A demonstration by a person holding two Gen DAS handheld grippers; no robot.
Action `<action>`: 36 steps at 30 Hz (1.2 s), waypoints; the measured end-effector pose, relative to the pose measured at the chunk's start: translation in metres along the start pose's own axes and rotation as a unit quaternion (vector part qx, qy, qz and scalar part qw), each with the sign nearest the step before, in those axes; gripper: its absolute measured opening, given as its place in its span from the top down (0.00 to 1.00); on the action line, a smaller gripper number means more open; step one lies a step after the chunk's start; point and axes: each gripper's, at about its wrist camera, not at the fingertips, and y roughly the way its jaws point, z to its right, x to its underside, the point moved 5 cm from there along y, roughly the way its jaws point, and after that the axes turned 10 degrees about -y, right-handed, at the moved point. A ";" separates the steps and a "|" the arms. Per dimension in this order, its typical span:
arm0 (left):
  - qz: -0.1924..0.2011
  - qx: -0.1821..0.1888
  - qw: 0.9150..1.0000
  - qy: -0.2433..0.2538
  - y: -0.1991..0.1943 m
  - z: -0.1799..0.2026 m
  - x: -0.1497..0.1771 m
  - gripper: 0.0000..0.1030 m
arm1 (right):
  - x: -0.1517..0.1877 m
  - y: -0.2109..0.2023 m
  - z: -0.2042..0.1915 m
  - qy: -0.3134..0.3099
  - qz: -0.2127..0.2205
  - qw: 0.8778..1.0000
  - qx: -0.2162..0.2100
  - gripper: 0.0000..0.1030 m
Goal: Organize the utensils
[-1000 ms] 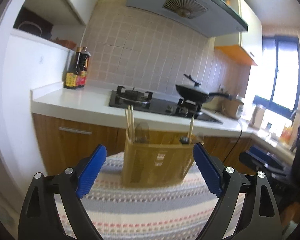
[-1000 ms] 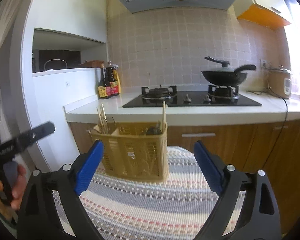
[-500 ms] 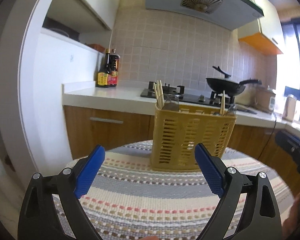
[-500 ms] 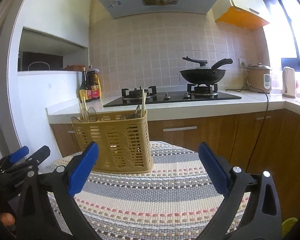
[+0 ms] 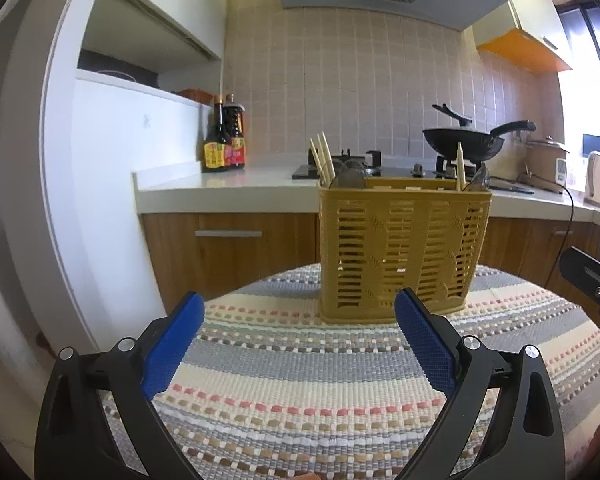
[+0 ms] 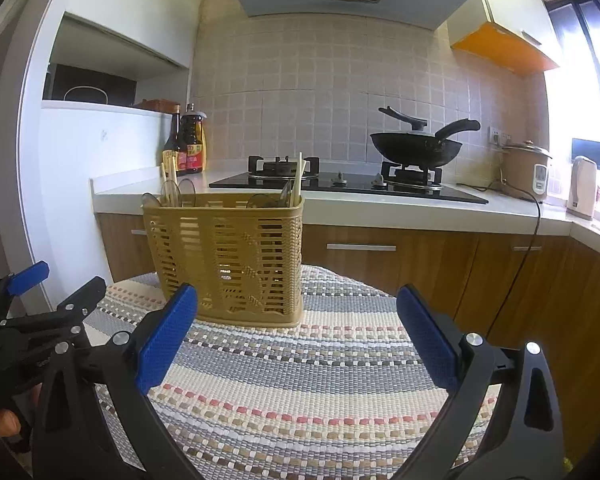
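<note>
Jaws of the left gripper (image 5: 298,344) stand spread wide and hold nothing, their blue pads (image 5: 424,344) finely dimpled. Ahead, nearer the right pad, a tan slotted plastic basket (image 5: 404,252) stands upright on a woven striped cloth (image 5: 300,380), with wooden chopsticks (image 5: 322,158) and spoons poking from its end compartments. Bottle labels beyond are unreadable.

Right gripper (image 6: 298,340) jaws are likewise spread and empty. Here the basket (image 6: 228,256) sits ahead near the left pad, and the left gripper (image 6: 40,320) shows beyond that pad.
</note>
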 end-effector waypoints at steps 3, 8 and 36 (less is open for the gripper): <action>-0.003 0.000 1.000 -0.004 0.001 -0.002 0.000 0.09 | 0.001 0.001 0.002 0.004 -0.002 1.000 0.001 0.08; -0.008 0.005 1.000 -0.003 0.003 -0.002 0.002 0.07 | 0.002 0.001 0.009 0.015 -0.007 1.000 0.004 0.08; -0.011 0.011 1.000 0.000 0.005 0.002 0.004 0.07 | 0.005 0.008 0.013 0.036 -0.026 0.999 -0.007 0.08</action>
